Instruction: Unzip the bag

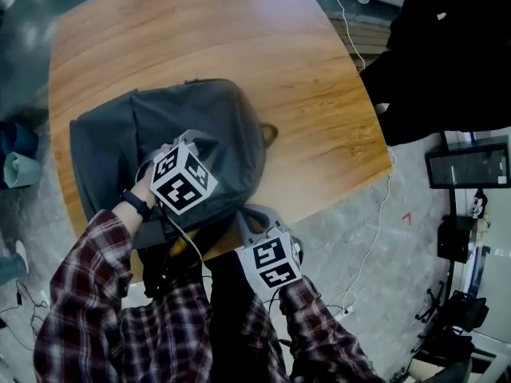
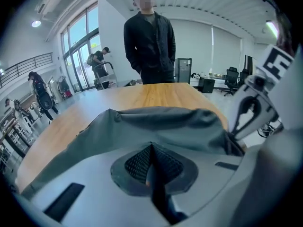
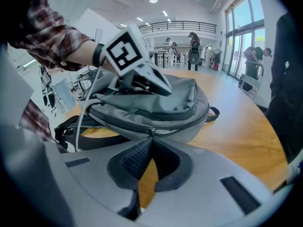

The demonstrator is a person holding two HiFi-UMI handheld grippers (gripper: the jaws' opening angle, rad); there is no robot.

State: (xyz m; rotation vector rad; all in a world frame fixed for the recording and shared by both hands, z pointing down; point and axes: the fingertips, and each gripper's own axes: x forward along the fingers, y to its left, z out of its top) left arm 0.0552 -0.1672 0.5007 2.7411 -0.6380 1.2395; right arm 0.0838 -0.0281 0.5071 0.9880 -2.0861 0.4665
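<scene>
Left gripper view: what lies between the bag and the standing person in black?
Bare wooden table top; nothing stands between bag and person in the left gripper view.

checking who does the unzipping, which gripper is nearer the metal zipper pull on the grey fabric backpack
Right. The right gripper closes at the metal zipper pull; the left gripper sits higher, on top of the grey fabric backpack.

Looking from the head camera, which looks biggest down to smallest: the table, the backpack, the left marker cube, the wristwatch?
1. table
2. backpack
3. left marker cube
4. wristwatch
</scene>
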